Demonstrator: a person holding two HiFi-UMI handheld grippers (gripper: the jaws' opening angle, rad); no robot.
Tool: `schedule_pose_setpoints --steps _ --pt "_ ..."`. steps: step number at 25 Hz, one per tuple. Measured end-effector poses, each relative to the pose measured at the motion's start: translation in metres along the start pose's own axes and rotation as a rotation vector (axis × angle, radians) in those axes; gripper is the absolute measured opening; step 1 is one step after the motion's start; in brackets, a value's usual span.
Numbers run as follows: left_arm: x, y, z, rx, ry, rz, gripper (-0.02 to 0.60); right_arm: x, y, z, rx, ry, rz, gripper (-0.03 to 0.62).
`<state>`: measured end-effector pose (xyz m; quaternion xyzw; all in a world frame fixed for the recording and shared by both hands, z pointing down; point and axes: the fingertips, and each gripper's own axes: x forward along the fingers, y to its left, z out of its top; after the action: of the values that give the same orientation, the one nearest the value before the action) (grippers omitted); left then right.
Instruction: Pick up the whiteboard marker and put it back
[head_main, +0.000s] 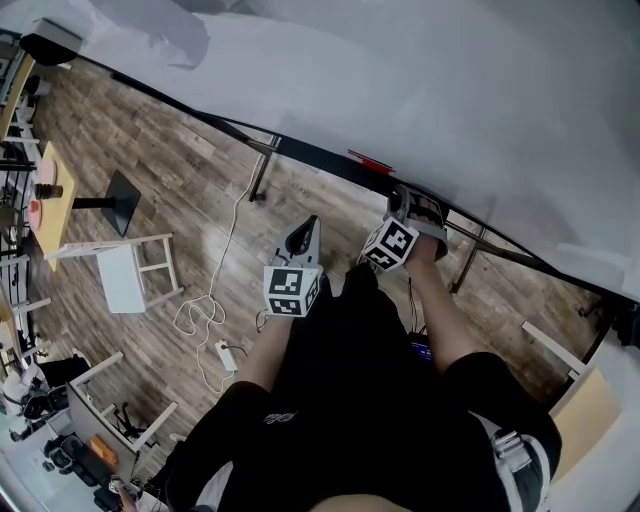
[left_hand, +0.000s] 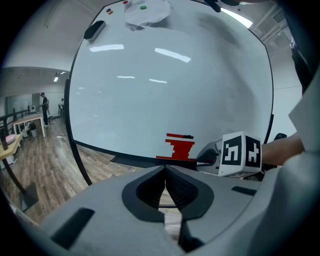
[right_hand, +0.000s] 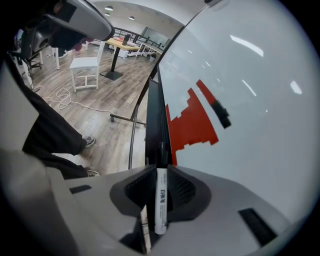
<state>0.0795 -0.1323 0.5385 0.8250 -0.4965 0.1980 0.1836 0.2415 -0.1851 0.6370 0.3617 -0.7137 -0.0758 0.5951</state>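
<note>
The whiteboard marker (right_hand: 160, 200), white with a black cap, stands upright between my right gripper's (right_hand: 161, 169) pads, which are shut on it. Its cap reaches over the black tray (right_hand: 152, 125) along the whiteboard's (right_hand: 250, 100) lower edge, beside a red stepped patch (right_hand: 192, 122). In the head view the right gripper (head_main: 403, 200) sits at the tray (head_main: 330, 160), just below the red patch (head_main: 370, 160). My left gripper (head_main: 308, 228) hangs a little left of it, short of the board. Its jaws (left_hand: 165, 169) are shut with nothing between them, and the right gripper (left_hand: 240, 154) shows ahead of it.
The board's stand legs (head_main: 262, 170) reach onto the wooden floor. A white chair (head_main: 125, 270), a table on a black base (head_main: 110, 200) and a cable with a power strip (head_main: 225, 355) lie to the left. An eraser (left_hand: 94, 30) sits high on the board.
</note>
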Motion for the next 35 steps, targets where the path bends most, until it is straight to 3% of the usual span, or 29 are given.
schedule_pose_setpoints --steps 9,15,26,31,35 --pt "0.001 -0.005 -0.005 0.008 0.009 -0.011 0.006 -0.001 0.001 0.001 0.023 -0.022 0.002 0.077" --pt "-0.003 -0.011 -0.004 0.013 0.017 -0.012 0.006 -0.014 -0.010 0.000 0.131 -0.081 -0.037 0.105" --pt "-0.007 -0.020 -0.004 0.011 0.010 -0.033 0.006 -0.091 -0.027 0.030 0.552 -0.477 -0.076 0.005" --pt "-0.007 -0.030 0.013 0.049 -0.044 -0.095 0.006 -0.126 -0.031 0.035 0.596 -0.533 -0.152 0.003" --pt "-0.018 -0.014 0.030 0.049 -0.095 -0.121 0.006 -0.153 -0.034 0.057 0.700 -0.597 -0.184 0.003"
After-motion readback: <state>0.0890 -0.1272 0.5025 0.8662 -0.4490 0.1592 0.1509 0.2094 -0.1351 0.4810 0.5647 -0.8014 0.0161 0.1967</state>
